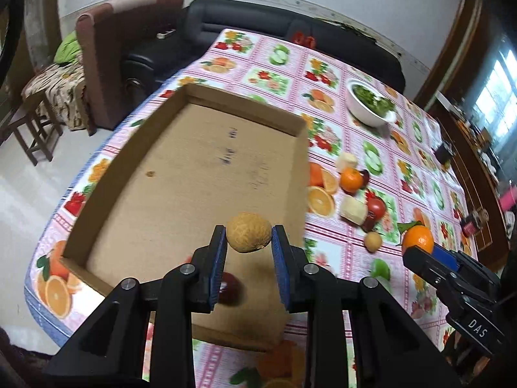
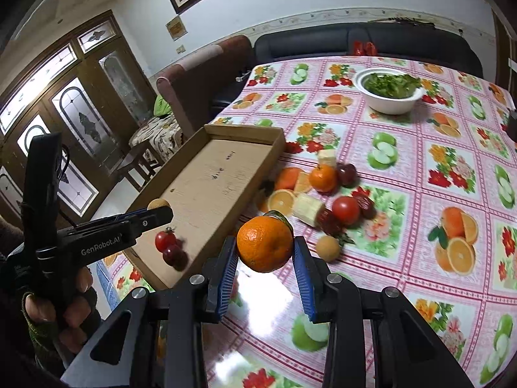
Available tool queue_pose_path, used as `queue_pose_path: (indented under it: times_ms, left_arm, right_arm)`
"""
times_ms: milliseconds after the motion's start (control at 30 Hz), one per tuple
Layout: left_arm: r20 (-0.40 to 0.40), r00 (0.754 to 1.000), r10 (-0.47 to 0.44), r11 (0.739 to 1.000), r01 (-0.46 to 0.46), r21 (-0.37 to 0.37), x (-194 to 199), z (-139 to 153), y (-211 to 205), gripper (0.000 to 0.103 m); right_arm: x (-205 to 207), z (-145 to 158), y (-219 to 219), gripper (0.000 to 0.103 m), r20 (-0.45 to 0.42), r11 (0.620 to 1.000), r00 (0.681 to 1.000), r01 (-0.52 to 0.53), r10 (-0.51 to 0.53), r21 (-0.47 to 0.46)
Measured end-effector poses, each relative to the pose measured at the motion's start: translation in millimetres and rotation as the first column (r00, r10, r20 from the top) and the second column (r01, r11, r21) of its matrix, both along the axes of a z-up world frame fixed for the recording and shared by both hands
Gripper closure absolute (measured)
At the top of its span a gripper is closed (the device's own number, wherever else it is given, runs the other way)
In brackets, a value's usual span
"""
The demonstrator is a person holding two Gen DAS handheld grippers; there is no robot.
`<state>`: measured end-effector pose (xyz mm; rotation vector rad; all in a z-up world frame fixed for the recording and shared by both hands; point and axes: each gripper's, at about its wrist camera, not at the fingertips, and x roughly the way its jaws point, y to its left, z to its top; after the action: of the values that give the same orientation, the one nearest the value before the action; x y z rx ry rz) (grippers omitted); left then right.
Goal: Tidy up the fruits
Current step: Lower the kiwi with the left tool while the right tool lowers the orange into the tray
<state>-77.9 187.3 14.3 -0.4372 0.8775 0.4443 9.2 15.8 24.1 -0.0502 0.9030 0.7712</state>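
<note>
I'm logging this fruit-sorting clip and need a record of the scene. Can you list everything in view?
cardboard tray: one, brown, left on table
cherry tomatoes: two, red, in the tray
longan: one, tan, in left gripper
orange: one, orange, in right gripper
loose fruit pile: several, mixed colours, right of tray
bowl of greens: one, white, far side
tablecloth: one, pink, fruit print
sofa: one, black, behind table
left gripper: black, blue pads
right gripper: black, blue pads
hand: one, holding left gripper

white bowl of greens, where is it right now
The white bowl of greens sits at the table's far side, right of the cardboard tray and beyond the loose fruit pile.
</note>
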Motion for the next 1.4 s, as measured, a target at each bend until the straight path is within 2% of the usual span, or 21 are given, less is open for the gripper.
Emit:
queue_pose_path:
  times_ms: [400,567,800,1167,1400]
  left_arm:
    - [0.000,0.993,0.121,0.993,-0.121,0.001,-24,-5,42,0.077]
    - [-0.025,0.988,0.151,0.988,-0.151,-0.014,-31,-16,56,0.077]
    - [-0.071,0.988,0.141,0.990,-0.143,-0.021,-31,-35,62,0.077]
    - [-0.118,0.984,0.133,0.990,-0.139,-0.038,-28,-55,64,0.077]
    - [-0.121,0.985,0.120,0.991,-0.125,-0.036,-26,-56,61,0.073]
  right_arm:
    - [-6,-5,70,0.068,-0.012,0.989,0.989,-0.145,0.145,0.015]
    - [-8,-19,109,0.068,-0.017,0.976,0.976,-0.216,0.216,-0.022]
    - [-6,-46,147,0.068,-0.043,0.958,0.963,-0.269,0.266,-0.095]
    - [-2,-78,171,0.068,-0.068,0.919,0.947,-0.322,0.315,-0.226]
    - [-3,-78,170,0.067,-0.066,0.911,0.940,-0.341,0.335,-0.233]
